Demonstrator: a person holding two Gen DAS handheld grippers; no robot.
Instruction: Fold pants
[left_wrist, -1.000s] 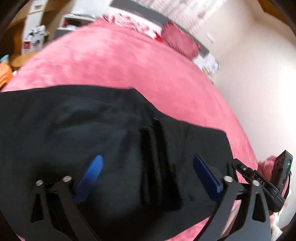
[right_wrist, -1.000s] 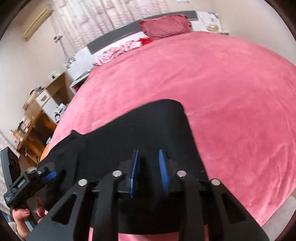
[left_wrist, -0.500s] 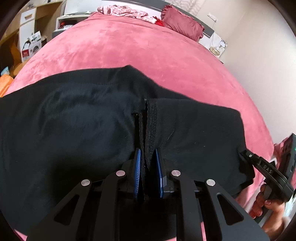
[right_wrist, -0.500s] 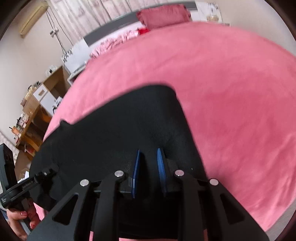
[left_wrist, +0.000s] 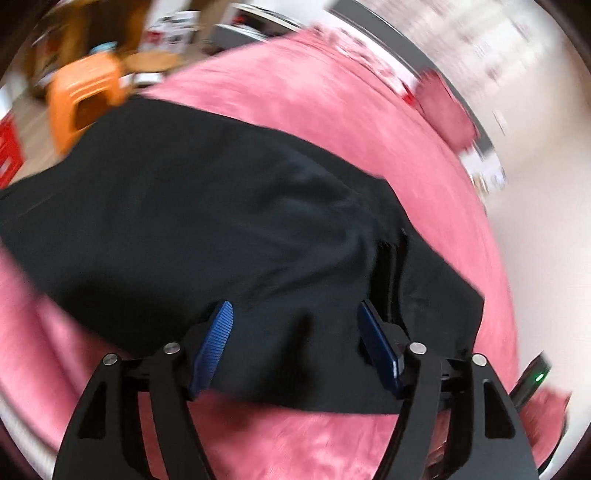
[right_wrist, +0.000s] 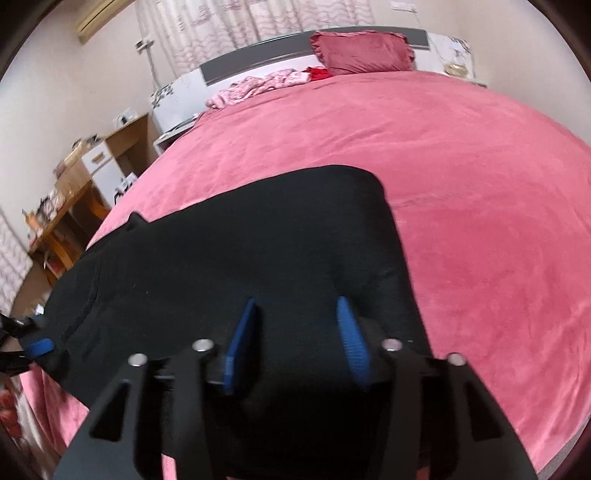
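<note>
Black pants (left_wrist: 221, 229) lie spread on the pink bed cover (left_wrist: 332, 110), near its front edge. In the blurred left wrist view my left gripper (left_wrist: 295, 325) is open just above the pants' near edge, left of a raised fold (left_wrist: 391, 273). In the right wrist view the pants (right_wrist: 240, 251) fill the lower middle. My right gripper (right_wrist: 299, 332) is open over their near right part, with nothing between the blue pads. The left gripper's blue tip (right_wrist: 38, 345) shows at the far left edge.
A red pillow (right_wrist: 364, 51) and pink clothes (right_wrist: 258, 83) lie at the head of the bed. A wooden desk (right_wrist: 70, 206) with clutter stands to the left. An orange stool (left_wrist: 88, 99) stands beside the bed.
Both grippers were shut on the pants half a second ago and have opened. The left gripper has swung left and back; the pants now lie flat on the bed.
</note>
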